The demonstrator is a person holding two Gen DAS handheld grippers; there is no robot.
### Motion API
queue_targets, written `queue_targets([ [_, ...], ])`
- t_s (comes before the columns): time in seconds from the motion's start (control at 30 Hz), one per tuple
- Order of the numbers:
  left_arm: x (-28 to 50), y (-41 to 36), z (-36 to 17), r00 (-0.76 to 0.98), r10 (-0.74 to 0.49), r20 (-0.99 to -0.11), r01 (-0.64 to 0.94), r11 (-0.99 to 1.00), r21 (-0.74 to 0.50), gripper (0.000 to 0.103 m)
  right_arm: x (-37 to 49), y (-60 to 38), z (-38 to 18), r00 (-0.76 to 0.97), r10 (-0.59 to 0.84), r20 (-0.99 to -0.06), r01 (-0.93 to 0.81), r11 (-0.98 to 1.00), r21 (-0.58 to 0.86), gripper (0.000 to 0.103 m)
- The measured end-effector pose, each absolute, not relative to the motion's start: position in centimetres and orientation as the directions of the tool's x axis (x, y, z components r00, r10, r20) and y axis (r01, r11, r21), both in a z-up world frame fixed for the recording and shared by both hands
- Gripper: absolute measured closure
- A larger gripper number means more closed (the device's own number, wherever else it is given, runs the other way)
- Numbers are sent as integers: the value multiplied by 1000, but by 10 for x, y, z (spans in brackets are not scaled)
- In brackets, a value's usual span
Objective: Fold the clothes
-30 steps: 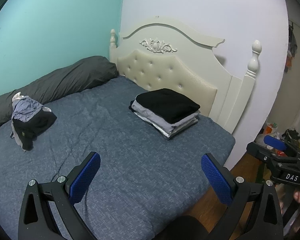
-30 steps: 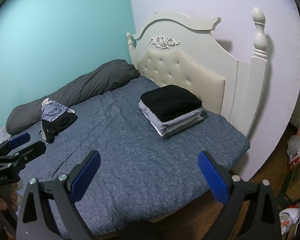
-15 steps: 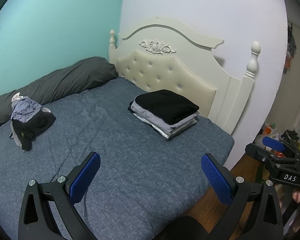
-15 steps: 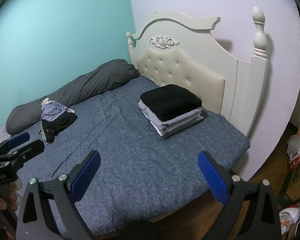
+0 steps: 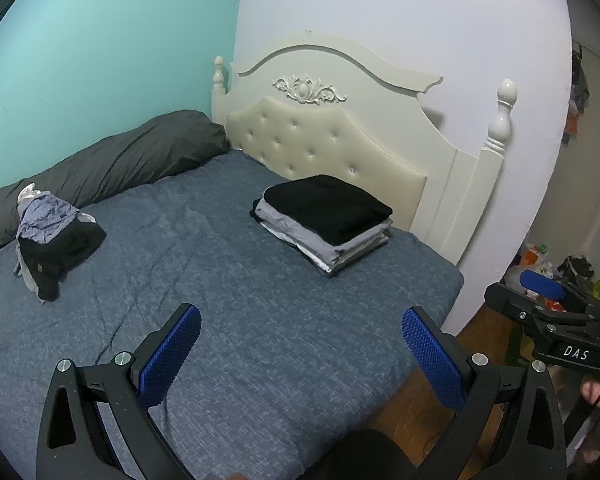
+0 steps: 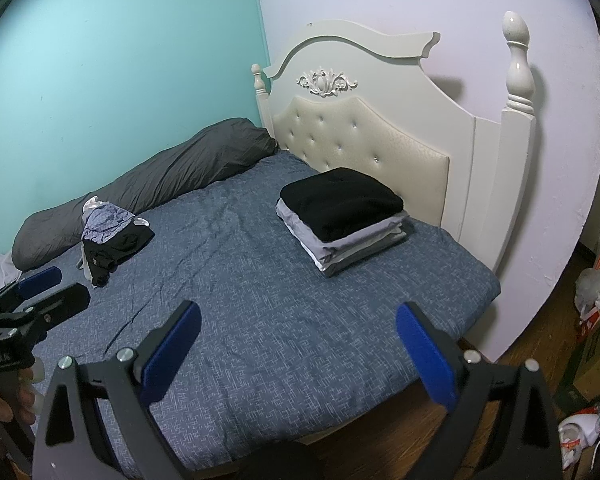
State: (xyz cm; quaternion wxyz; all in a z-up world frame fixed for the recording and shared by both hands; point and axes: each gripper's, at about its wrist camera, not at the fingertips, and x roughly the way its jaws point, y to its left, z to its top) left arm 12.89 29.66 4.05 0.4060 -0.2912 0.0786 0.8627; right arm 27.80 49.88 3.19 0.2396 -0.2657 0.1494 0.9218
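A neat stack of folded clothes, black on top of grey and white, sits on the blue bed near the headboard. A crumpled heap of unfolded clothes, blue-grey and black, lies at the far left of the bed. My left gripper is open above the bed's near edge, holding nothing. My right gripper is open too, also empty. Each gripper shows at the edge of the other's view: the right gripper and the left gripper.
A cream tufted headboard with posts stands at the bed's right. A long dark grey pillow runs along the teal wall. Bags and clutter lie on the wooden floor at the right.
Both views have shifted only slightly; the grippers stay open and the clothes have not moved.
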Motion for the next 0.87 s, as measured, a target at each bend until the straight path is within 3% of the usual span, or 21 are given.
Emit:
queue_targets([
  [0.87,128,295,40,-501,651,-570,-745,-659,-99,0,279,499,31,-744,364,-560,-524,-838,152,4],
])
